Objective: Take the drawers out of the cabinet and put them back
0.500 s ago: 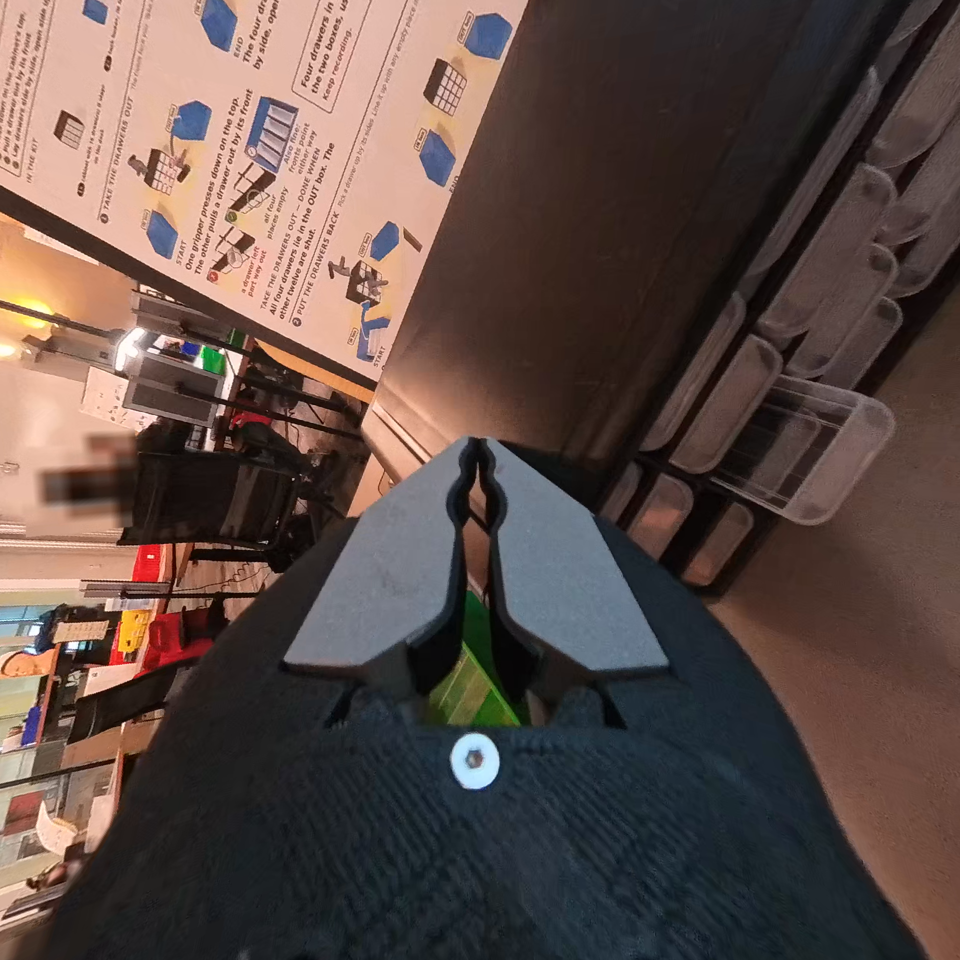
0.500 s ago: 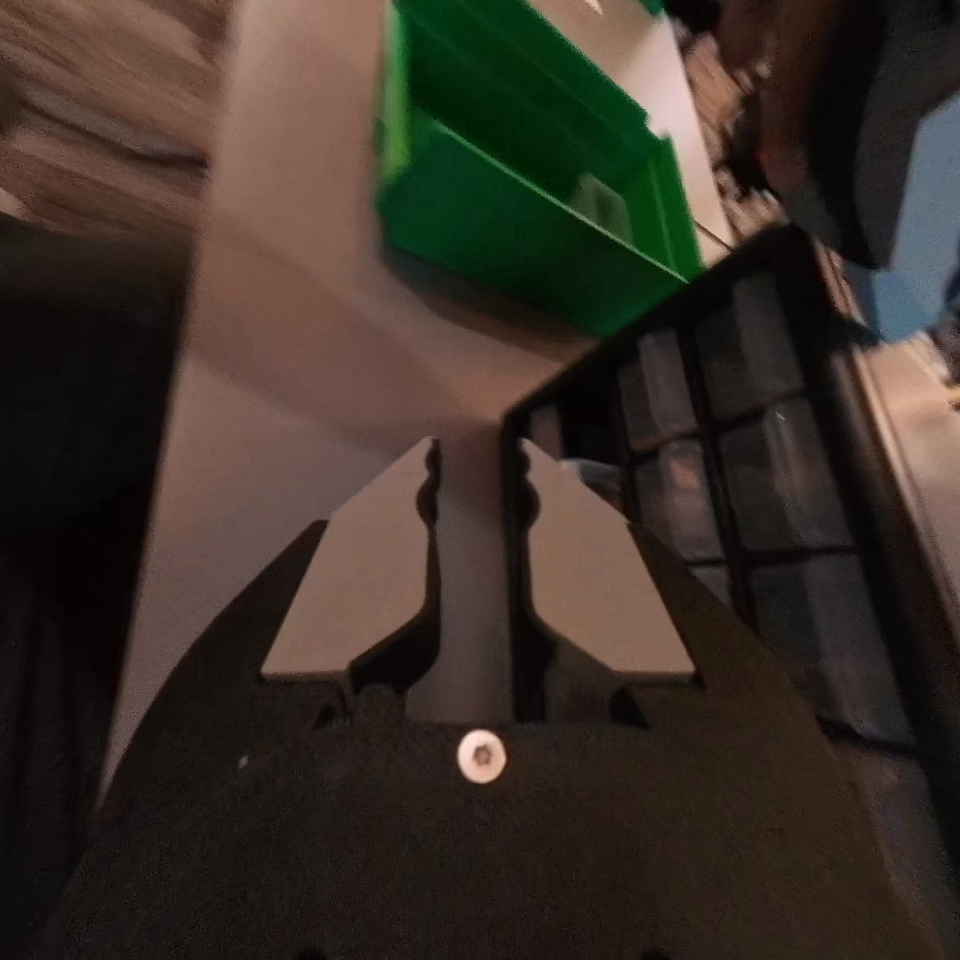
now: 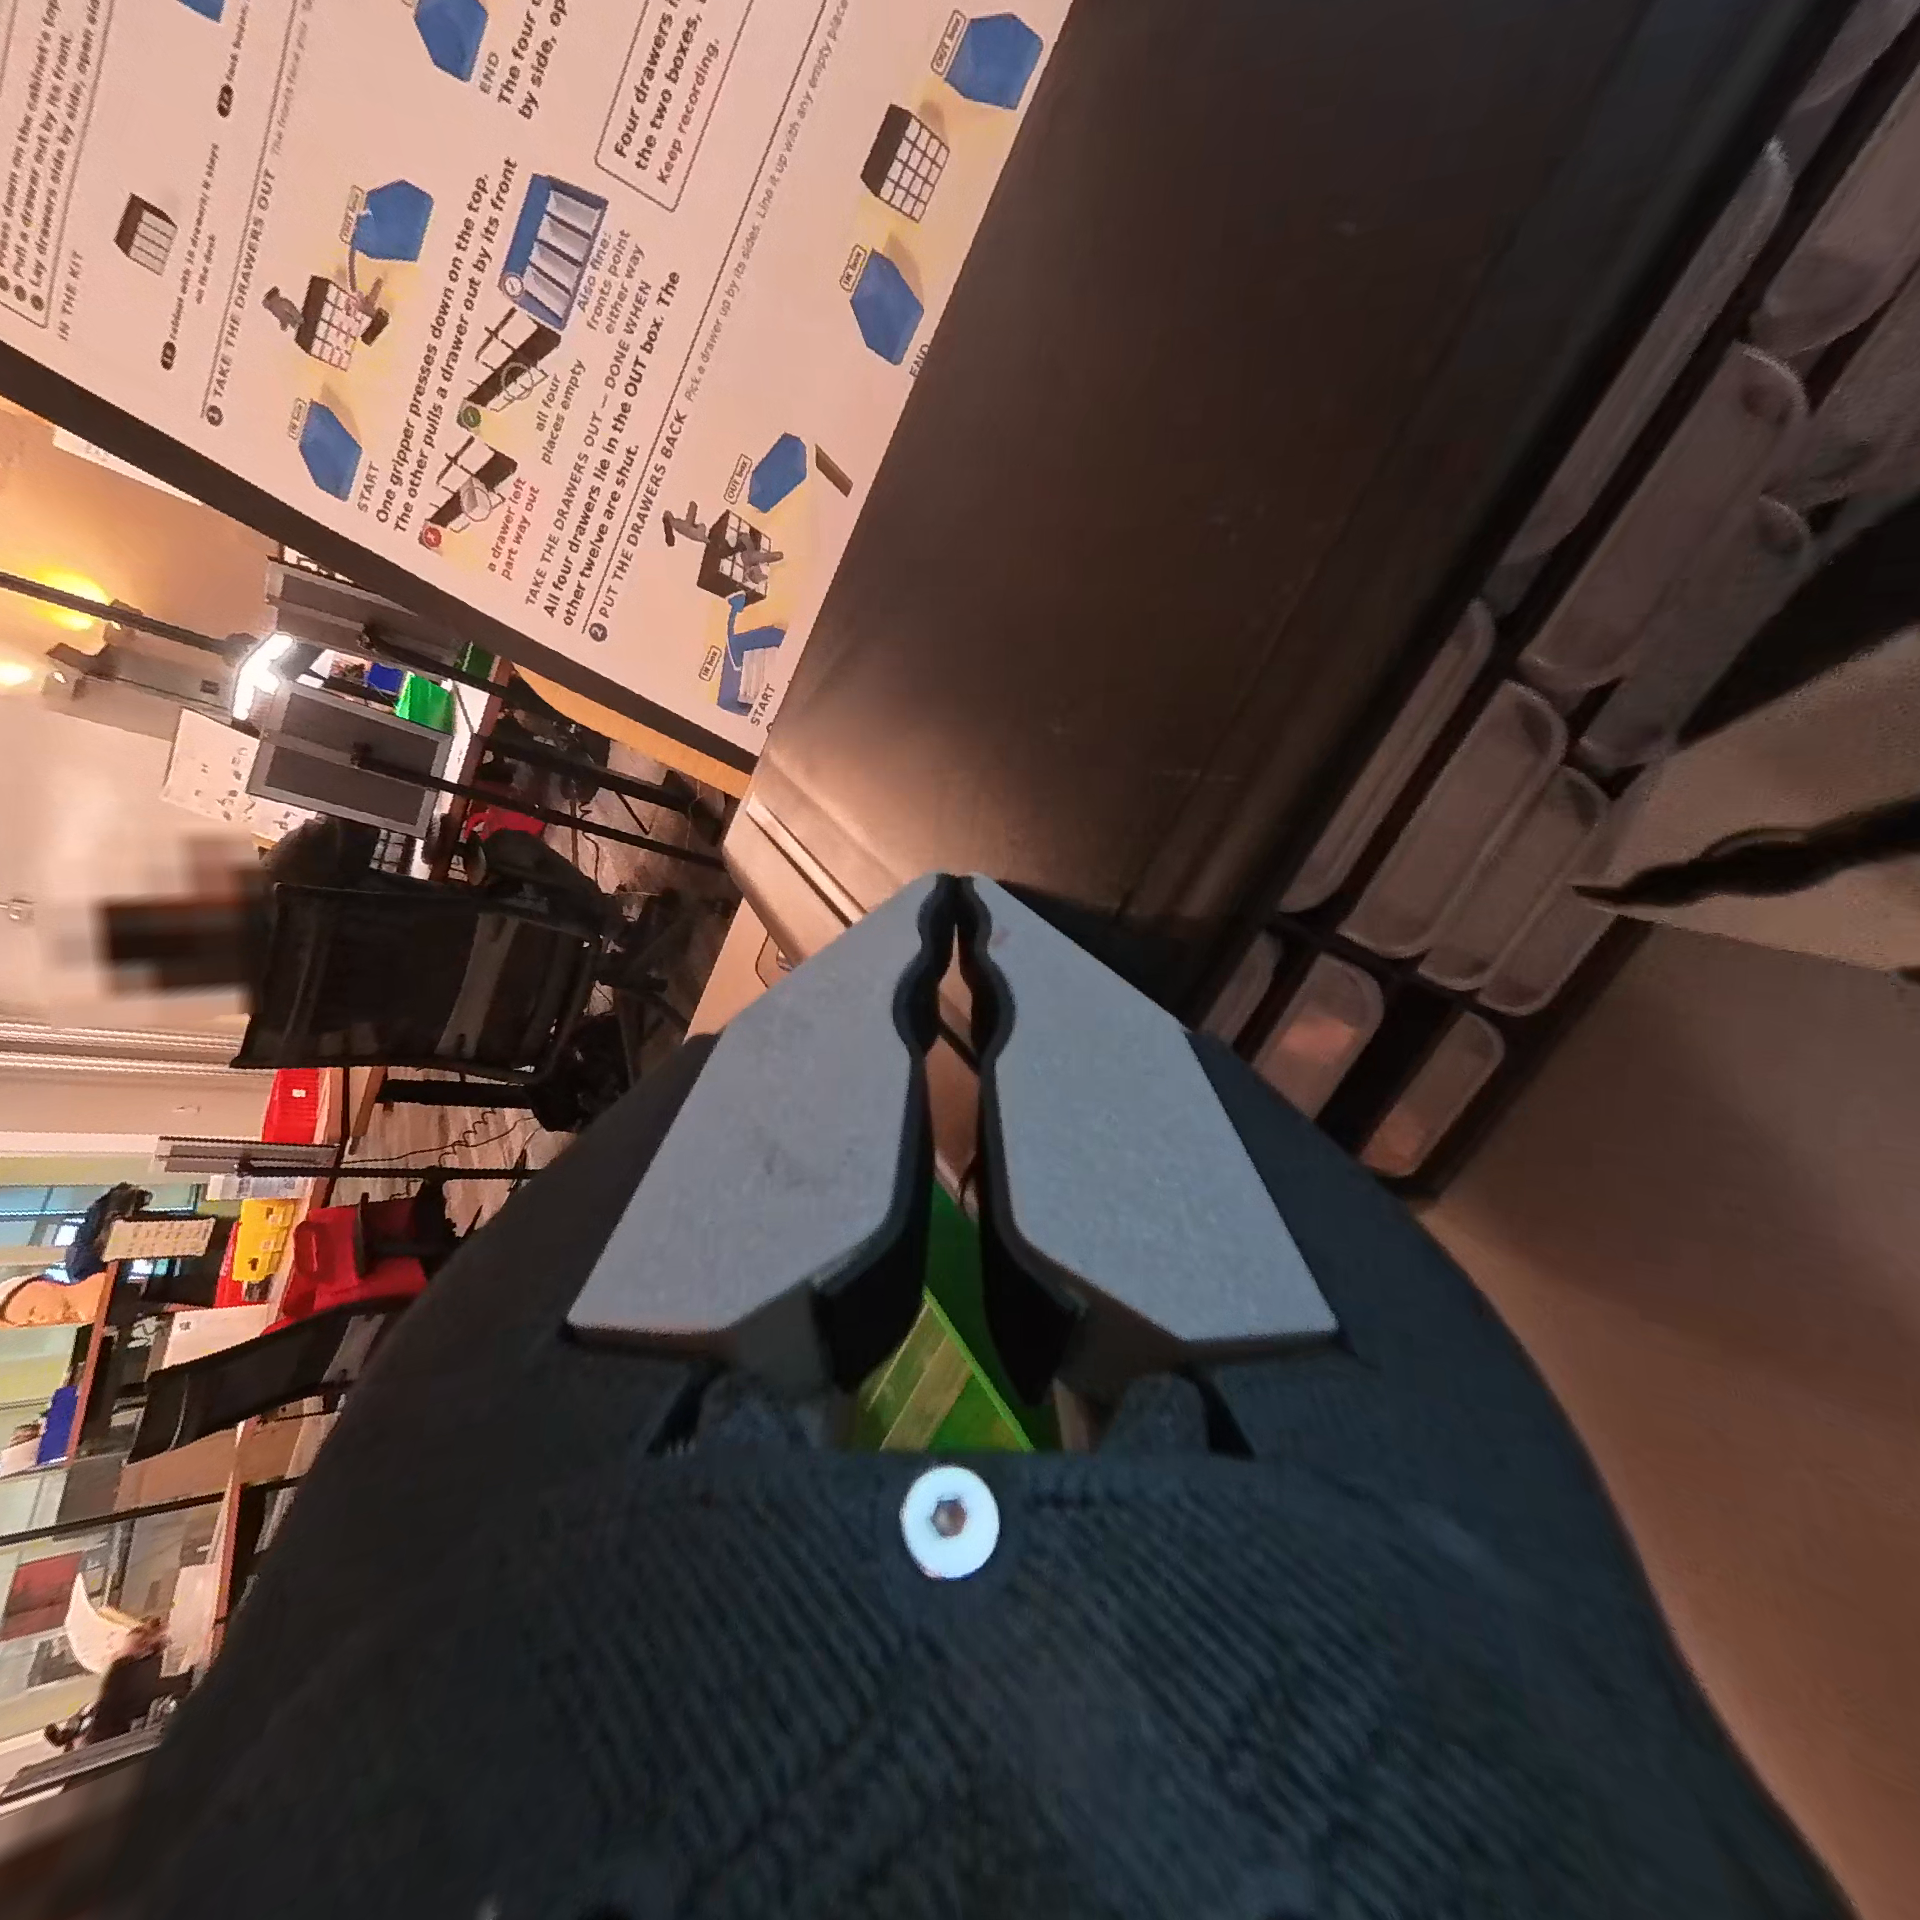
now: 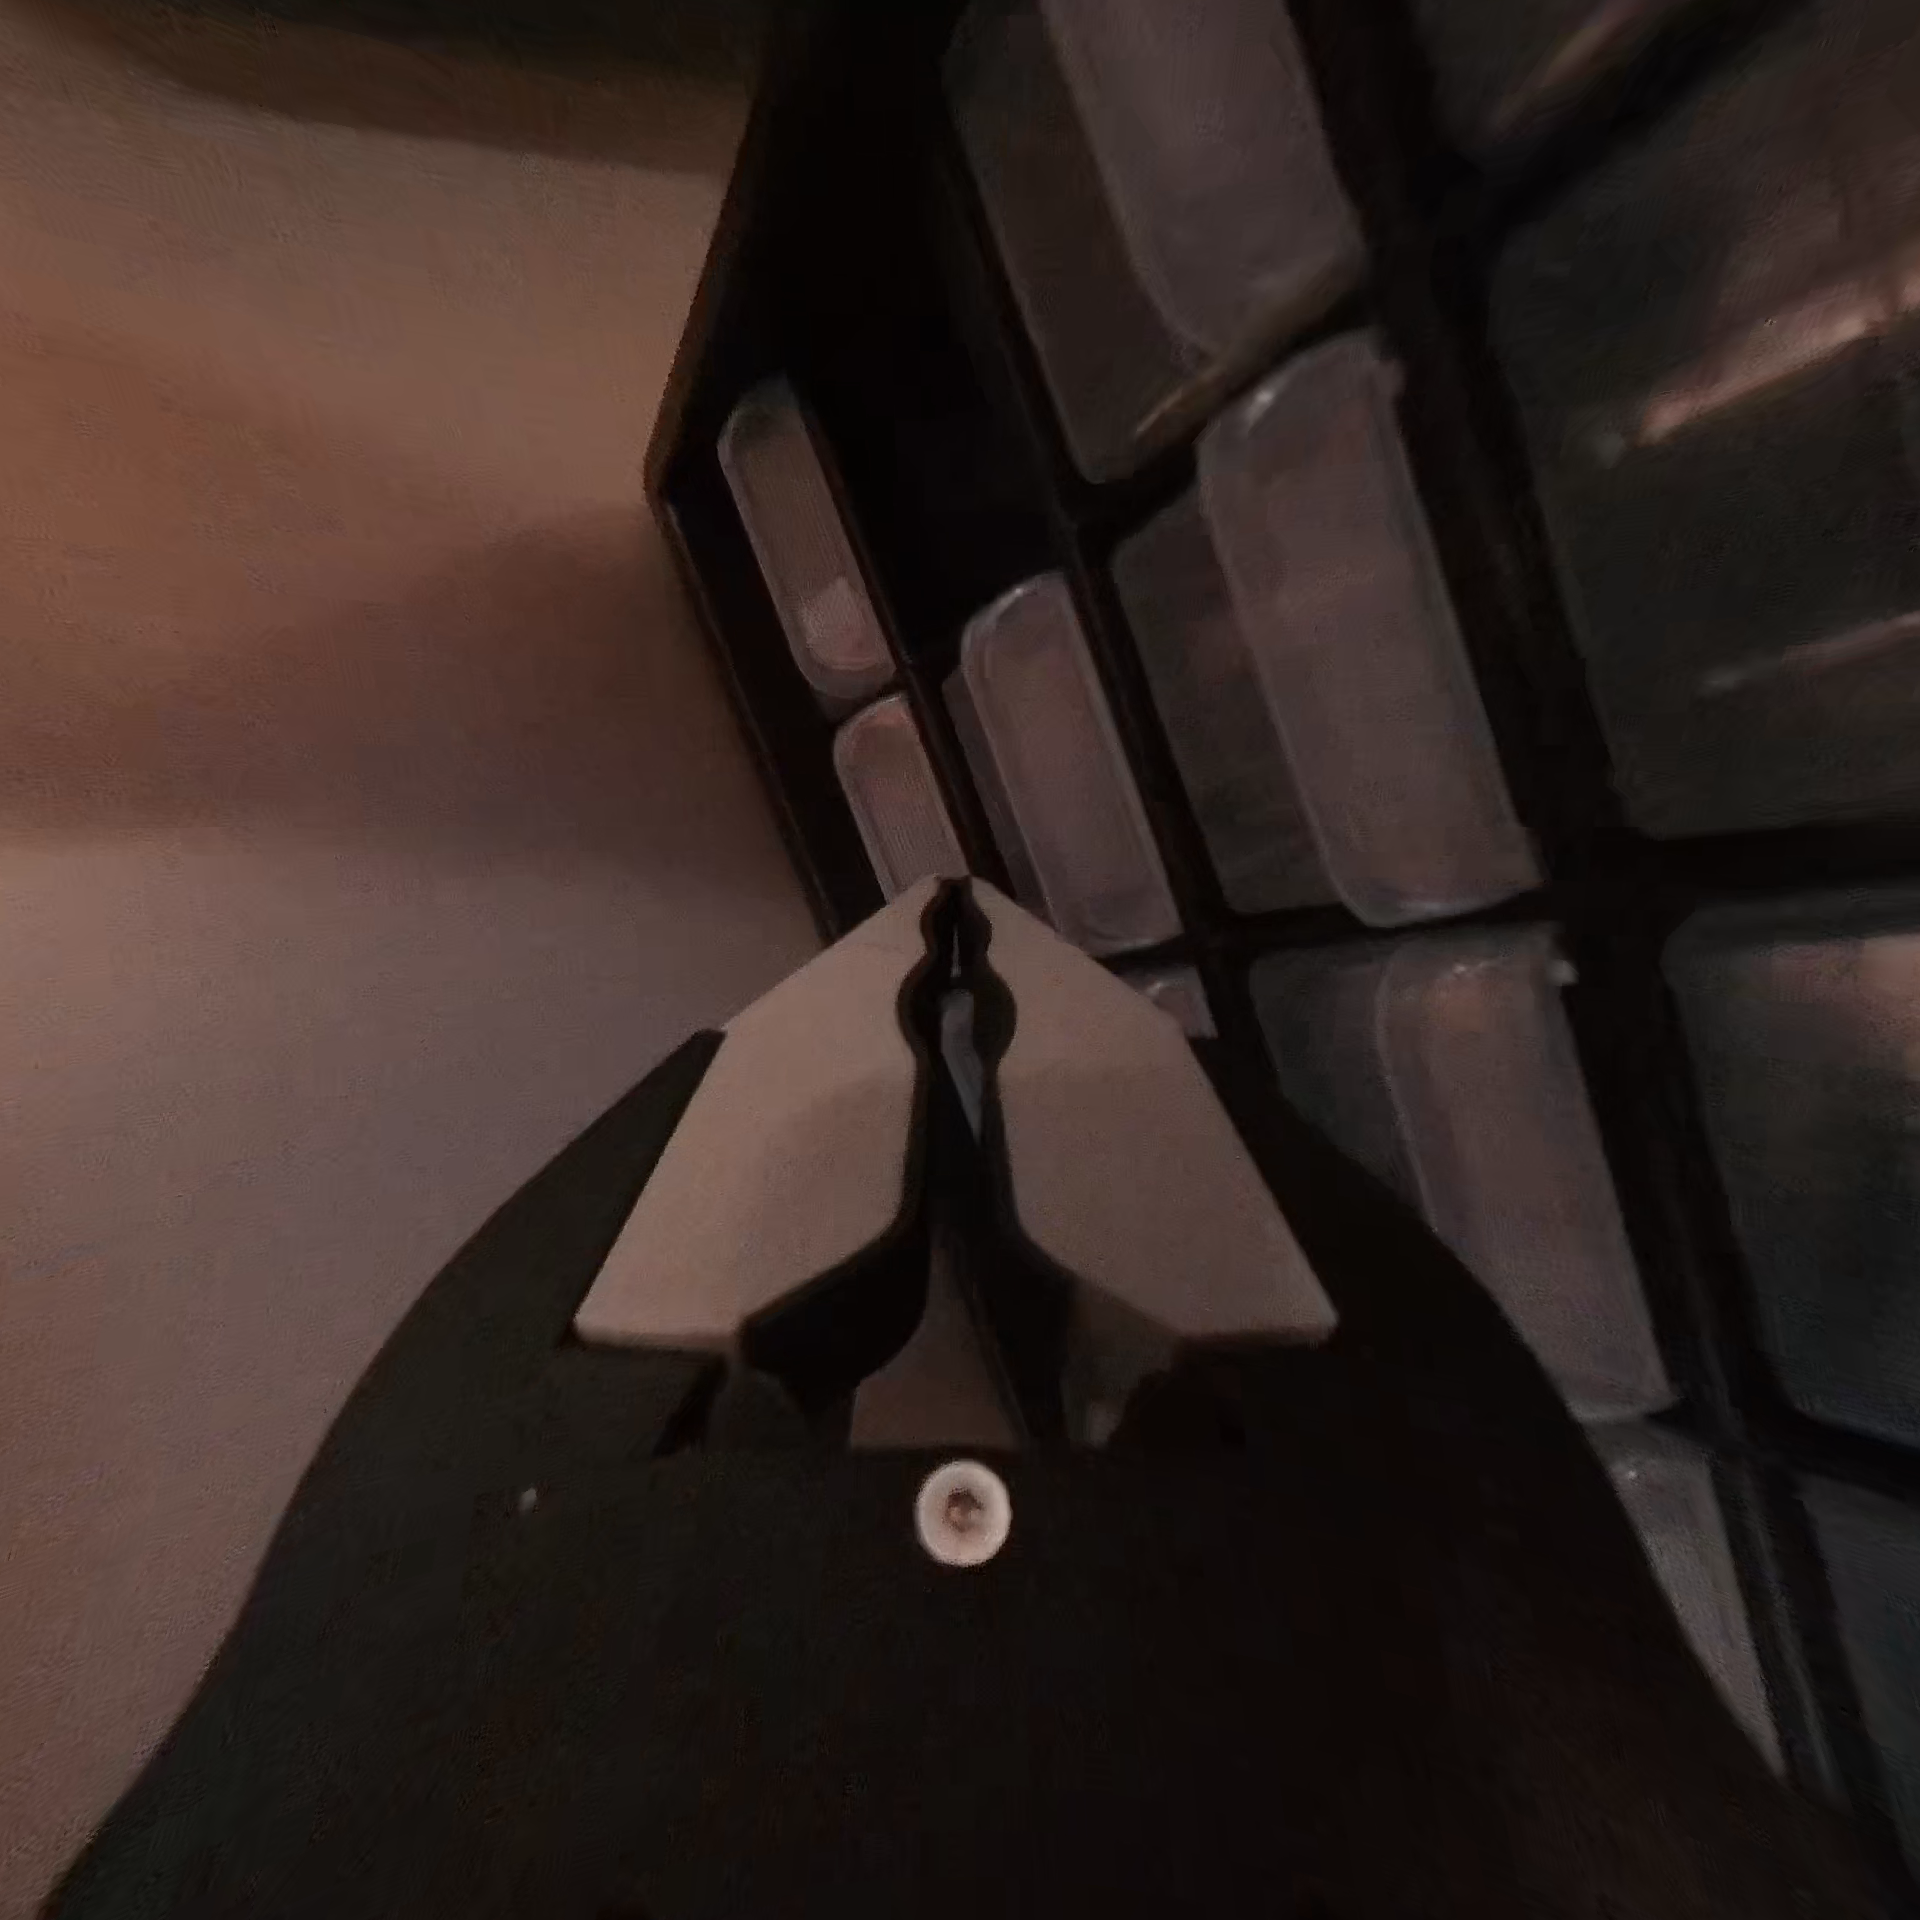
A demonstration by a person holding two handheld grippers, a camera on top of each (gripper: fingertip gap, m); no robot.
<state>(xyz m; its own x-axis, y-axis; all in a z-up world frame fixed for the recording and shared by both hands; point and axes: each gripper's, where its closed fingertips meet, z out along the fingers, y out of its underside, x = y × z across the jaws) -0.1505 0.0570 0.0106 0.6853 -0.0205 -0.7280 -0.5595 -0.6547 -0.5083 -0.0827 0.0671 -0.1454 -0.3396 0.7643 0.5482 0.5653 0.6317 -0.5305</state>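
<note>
The black cabinet (image 3: 1299,416) fills the right of the left wrist view, with rows of clear drawers (image 3: 1455,821) along its front. My left gripper (image 3: 951,891) is shut and empty, its tips resting on the cabinet's top near the edge. My right gripper (image 4: 956,896) is shut, its tips up against the cabinet (image 4: 1039,499) front among the clear drawers (image 4: 1060,769). A pale drawer part shows in the gap behind the tips; I cannot tell if it is pinched. The right gripper also shows in the left wrist view (image 3: 1766,831), in front of the drawers.
A printed instruction sheet (image 3: 468,312) stands behind the cabinet. A green bin (image 3: 935,1382) shows through the left gripper's gap. The beige table (image 4: 312,831) lies left of the cabinet. Chairs and shelves (image 3: 416,987) stand far off in the room.
My right gripper has shut and swung from the cabinet's corner to the drawer fronts. The drawer that stuck out no longer shows; the right gripper covers that spot. The left gripper has stayed put.
</note>
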